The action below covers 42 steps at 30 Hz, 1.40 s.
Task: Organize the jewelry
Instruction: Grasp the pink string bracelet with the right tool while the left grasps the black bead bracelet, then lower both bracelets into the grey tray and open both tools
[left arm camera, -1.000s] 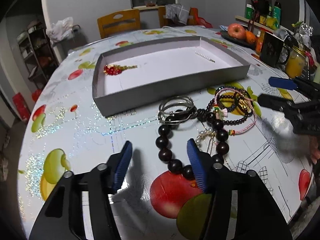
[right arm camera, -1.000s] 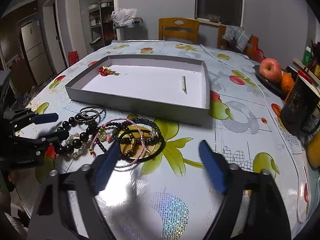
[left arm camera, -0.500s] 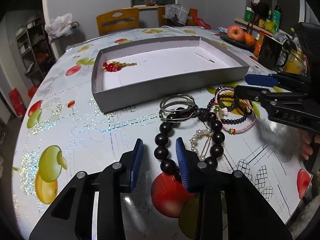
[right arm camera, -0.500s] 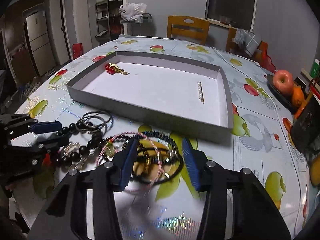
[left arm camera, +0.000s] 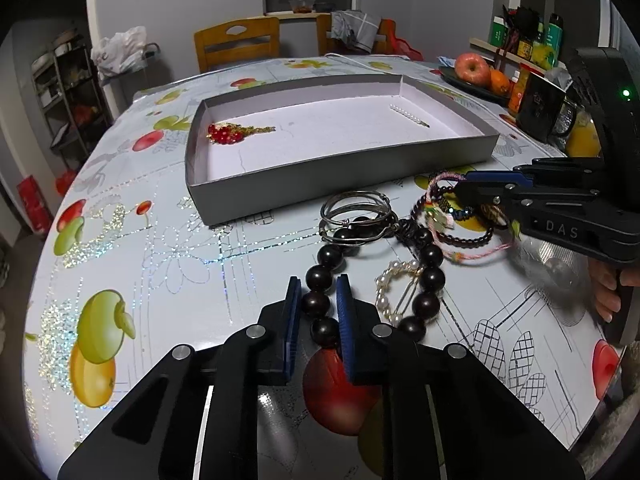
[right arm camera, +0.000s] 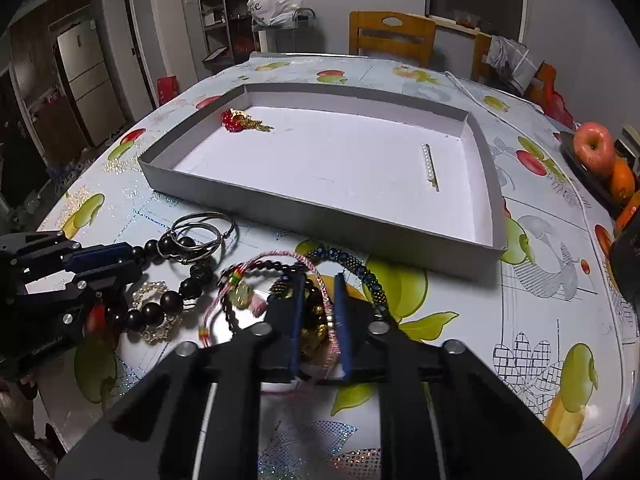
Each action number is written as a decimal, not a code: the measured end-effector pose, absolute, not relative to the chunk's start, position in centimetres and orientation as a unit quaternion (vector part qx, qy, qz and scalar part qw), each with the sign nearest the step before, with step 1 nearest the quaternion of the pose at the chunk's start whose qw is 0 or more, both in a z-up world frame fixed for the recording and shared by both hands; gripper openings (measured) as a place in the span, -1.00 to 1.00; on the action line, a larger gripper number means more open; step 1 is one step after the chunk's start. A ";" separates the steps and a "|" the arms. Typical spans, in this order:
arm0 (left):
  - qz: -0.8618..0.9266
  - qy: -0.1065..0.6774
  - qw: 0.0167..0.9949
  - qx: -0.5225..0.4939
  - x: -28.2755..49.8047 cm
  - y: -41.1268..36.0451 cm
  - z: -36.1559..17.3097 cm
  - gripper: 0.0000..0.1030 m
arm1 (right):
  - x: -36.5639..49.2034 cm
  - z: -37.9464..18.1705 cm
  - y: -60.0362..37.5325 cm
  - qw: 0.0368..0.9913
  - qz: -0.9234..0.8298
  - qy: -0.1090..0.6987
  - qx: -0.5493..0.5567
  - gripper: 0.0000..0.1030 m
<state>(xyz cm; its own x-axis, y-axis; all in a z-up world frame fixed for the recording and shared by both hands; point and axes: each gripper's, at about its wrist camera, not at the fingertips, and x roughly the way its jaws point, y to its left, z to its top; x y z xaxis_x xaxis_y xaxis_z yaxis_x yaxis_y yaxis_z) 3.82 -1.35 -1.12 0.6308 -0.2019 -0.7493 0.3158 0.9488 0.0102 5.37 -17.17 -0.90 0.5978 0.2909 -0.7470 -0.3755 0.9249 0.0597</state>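
Note:
A pile of jewelry lies on the tablecloth in front of a grey tray (left arm camera: 340, 178) (right arm camera: 320, 220). My left gripper (left arm camera: 318, 296) is shut on the dark wooden bead bracelet (left arm camera: 430, 256) (right arm camera: 172, 302), its blue pads against one bead. My right gripper (right arm camera: 318, 300) is shut on a pink cord bracelet (right arm camera: 280, 258) (left arm camera: 476, 256) with dark bead bangles and a gold charm between its pads. Silver rings (left arm camera: 356, 212) (right arm camera: 200, 228) and a pearl clip (left arm camera: 394, 292) lie in the pile. The tray holds a red brooch (left arm camera: 226, 134) (right arm camera: 238, 120) and a pearl bar (left arm camera: 408, 115) (right arm camera: 430, 166).
A fruit plate with an apple (left arm camera: 474, 70) (right arm camera: 594, 148), a dark mug (left arm camera: 540, 110) and jars stand at the table's right. Wooden chairs (left arm camera: 236, 42) stand behind the table. The table's near edge curves close below both grippers.
Both grippers have moved forward to the pile and closed from wide open: the left onto the wooden bead bracelet, the right onto the pink cord and bangles.

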 end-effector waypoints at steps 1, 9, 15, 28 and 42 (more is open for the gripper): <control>-0.144 0.404 0.900 0.071 3.8 -1.3 -1.1 -0.65 | 5.3 -0.8 -17.2 0.894 0.187 0.405 -0.050 -0.83; -0.140 0.377 0.912 0.080 2.9 -1.5 0.3 -0.70 | 3.7 1.3 -18.5 0.907 0.191 0.374 -0.027 -0.87; -0.146 0.342 0.925 0.080 1.6 -1.3 3.3 -0.70 | 2.4 3.9 -19.4 0.917 0.199 0.345 -0.019 -0.88; -0.146 0.269 0.948 0.087 0.3 -0.5 10.2 -0.70 | 0.7 8.9 -20.1 0.932 0.210 0.294 -0.021 -0.88; -0.103 0.260 0.952 0.128 9.5 -3.1 11.4 -0.70 | 8.4 11.0 -21.6 0.944 0.153 0.291 0.008 -0.88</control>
<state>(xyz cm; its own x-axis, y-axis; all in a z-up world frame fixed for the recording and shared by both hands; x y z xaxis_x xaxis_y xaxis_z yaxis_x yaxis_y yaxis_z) 9.48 -3.13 11.44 0.8439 -0.1306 -0.5204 0.2633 0.9459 0.1896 8.41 -21.56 11.00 0.7840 0.2932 -0.5471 -0.2841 0.9532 0.1038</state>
